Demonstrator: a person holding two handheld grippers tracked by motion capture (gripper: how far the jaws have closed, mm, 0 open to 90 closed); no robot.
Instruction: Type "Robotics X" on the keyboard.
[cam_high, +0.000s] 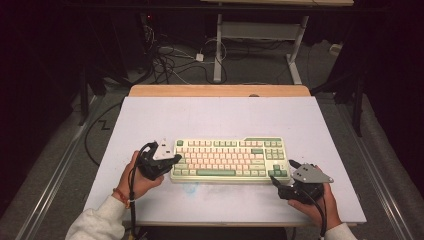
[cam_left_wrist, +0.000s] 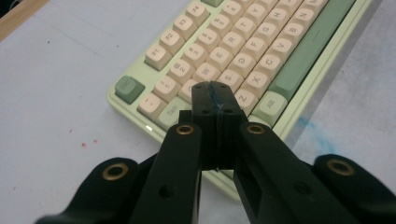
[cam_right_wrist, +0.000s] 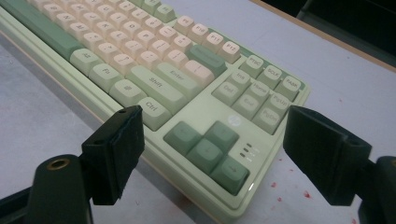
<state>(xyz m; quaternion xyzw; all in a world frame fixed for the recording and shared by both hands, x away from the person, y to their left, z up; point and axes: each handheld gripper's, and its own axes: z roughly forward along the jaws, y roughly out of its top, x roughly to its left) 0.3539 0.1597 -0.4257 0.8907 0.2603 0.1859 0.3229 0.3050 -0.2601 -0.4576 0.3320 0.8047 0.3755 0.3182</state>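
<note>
Two handheld grippers frame a pale green keyboard (cam_high: 230, 160) at the near edge of a white table (cam_high: 320, 125), a person's forearms in light sleeves entering from below. Nearest the person, the right gripper (cam_high: 281, 180) hovers off the keyboard's right front corner, its jaws spread wide with nothing between them; in the right gripper view the arrow keys (cam_right_wrist: 208, 149) and the Ctrl key (cam_right_wrist: 153, 110) sit in the gap between the two black pads. Slightly farther in, the left gripper (cam_high: 176, 159) meets the keyboard's left end with its jaws pressed flat together and empty; the left gripper view shows the joined tips (cam_left_wrist: 215, 100) poised over the left-hand letter rows, beside the Tab key (cam_left_wrist: 172, 113), though whether they actually touch a keycap cannot be told. The keyboard itself lies square to the person, near the table's front edge. A faint blue smear (cam_high: 192, 187) marks the surface just in front of it. Beyond the table's wooden far rim (cam_high: 220, 90), cables (cam_high: 170, 57) trail across a grey floor.

The closed left tips read as a pointing tool, so the step in hand looks like lining up to press a key. Next would be a short, straight push down onto a single keycap, kept clear of its neighbours, while the right gripper waits or braces the corner.
</note>
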